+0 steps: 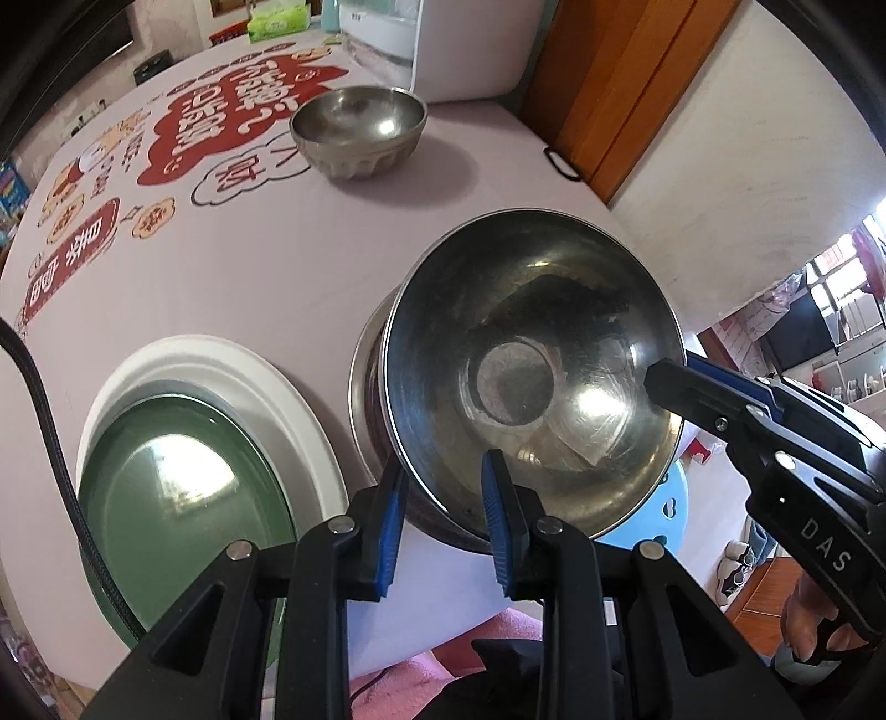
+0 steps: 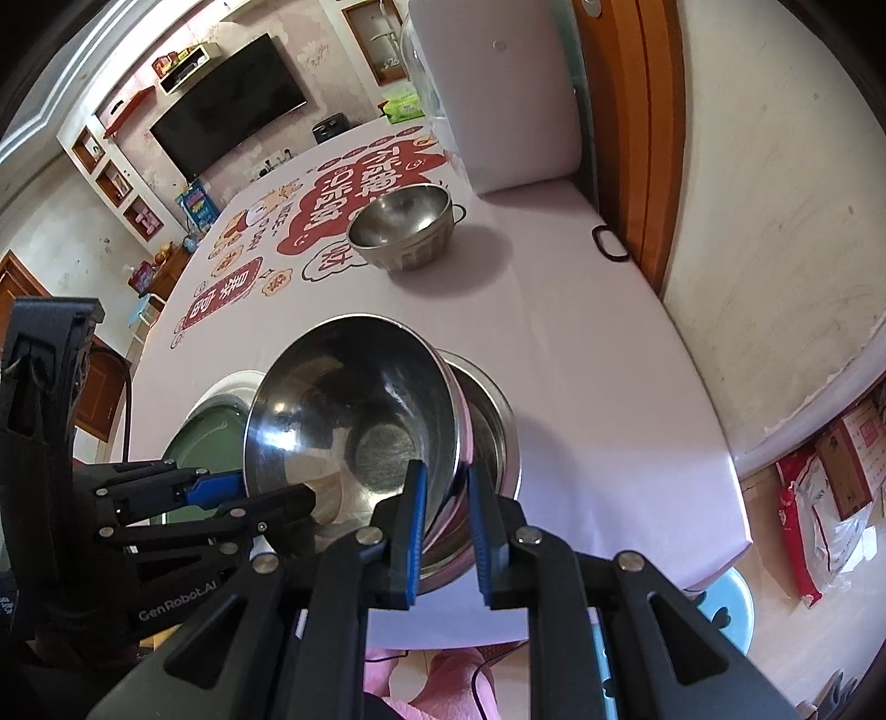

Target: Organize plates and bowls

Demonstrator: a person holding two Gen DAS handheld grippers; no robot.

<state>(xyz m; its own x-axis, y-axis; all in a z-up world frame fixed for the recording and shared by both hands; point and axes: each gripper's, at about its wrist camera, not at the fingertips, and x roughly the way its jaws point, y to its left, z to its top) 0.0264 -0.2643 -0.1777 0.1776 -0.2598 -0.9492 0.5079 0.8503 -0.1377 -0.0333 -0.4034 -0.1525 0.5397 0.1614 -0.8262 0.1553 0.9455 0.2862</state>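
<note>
A steel bowl point(image 1: 531, 354) point(image 2: 354, 415) hangs tilted just above a second steel bowl point(image 1: 368, 399) point(image 2: 493, 437) at the table's near edge. My left gripper point(image 1: 446, 515) point(image 2: 266, 495) is shut on the upper bowl's near rim, one pad inside and one outside. On the opposite rim my right gripper point(image 2: 446, 526) point(image 1: 670, 376) is shut the same way. A third steel bowl point(image 1: 359, 133) point(image 2: 404, 227) stands upright farther back. To the left lies a green plate point(image 1: 183, 509) point(image 2: 216, 437) on a white plate point(image 1: 249, 376).
The pink tablecloth point(image 1: 277, 266) point(image 2: 581, 360) has red print at the back left. A white appliance point(image 1: 459, 50) point(image 2: 498, 94) and a green tissue pack point(image 1: 277, 22) point(image 2: 407, 105) stand at the far end. A blue stool point(image 1: 659, 509) point(image 2: 725, 603) sits below the near edge.
</note>
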